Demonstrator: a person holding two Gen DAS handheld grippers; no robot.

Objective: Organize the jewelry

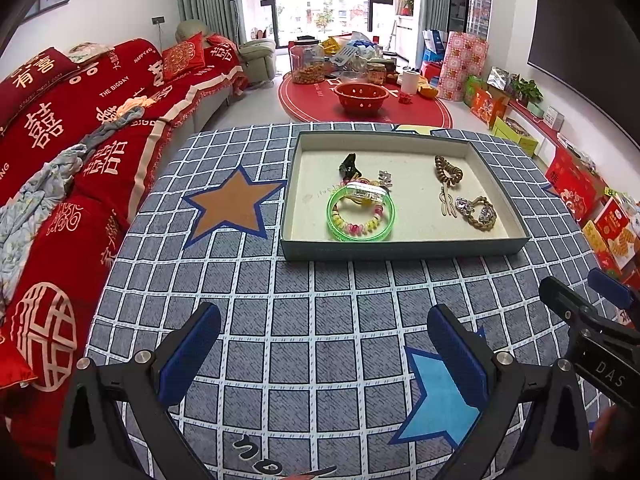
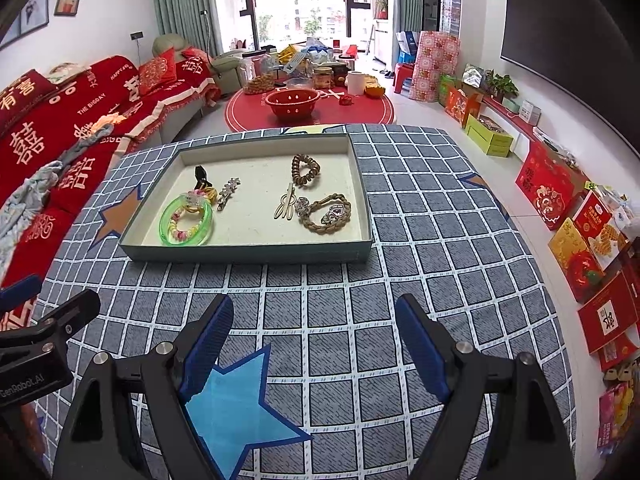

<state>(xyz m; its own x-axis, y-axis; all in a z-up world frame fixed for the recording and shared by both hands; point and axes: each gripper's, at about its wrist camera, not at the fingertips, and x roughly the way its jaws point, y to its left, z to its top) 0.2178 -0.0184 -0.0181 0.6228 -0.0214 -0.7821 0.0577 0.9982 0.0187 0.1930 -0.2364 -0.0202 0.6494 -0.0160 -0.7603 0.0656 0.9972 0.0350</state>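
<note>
Shallow tray on the checked table, holding all visible jewelry: green bangle near its front-left corner, braided bracelet front-right. Left gripper and right gripper hover before the front edge, jaws spread, empty. Stage ambiguous: pieces either await sorting or are already gathered.
</note>
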